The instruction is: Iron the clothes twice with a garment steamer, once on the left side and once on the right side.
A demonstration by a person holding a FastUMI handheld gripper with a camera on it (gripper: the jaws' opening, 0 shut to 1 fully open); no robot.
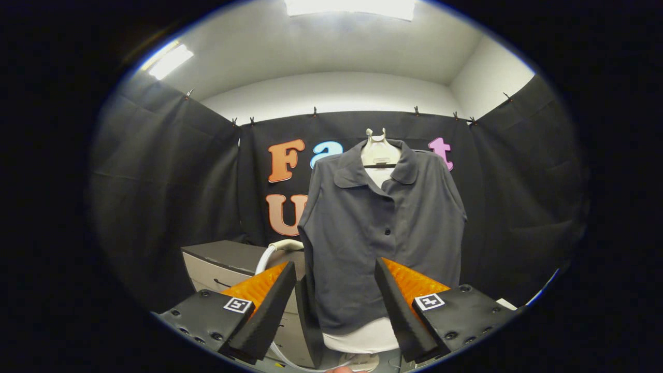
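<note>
Straight ahead of the gripper (335,272), a dark grey button-front collared shirt (383,233) hangs on a cream-white mannequin torso (379,151) with a short neck knob on top. Shirt faces the camera, collar open, upper placket parted so a strip of the pale torso shows at the neck. Dark buttons run down the middle. One sleeve hangs straight down each side. Below the hem the white bottom of the torso (362,339) sticks out.

Tongs released: the two fingers (269,305) are spread wide, nothing between them, not touching anything. The shirt's lower half sits beyond the gap between them. Each finger mount carries a small square black-and-white marker tag (238,304).

Beside the shirt, past one finger, a grey box-like cabinet with a dark flat top (222,259) stands low against the booth wall. A white curved hose (274,251) arches up just by the cabinet's top edge, next to the shirt's sleeve; a thin pale cord or hose runs along the floor under the fingers. Cannot tell where the steamer head is.

Black cloth (171,197) clipped up as the booth wall surrounds everything behind. Above it a white wall and ceiling with bright light panels (168,61).
</note>
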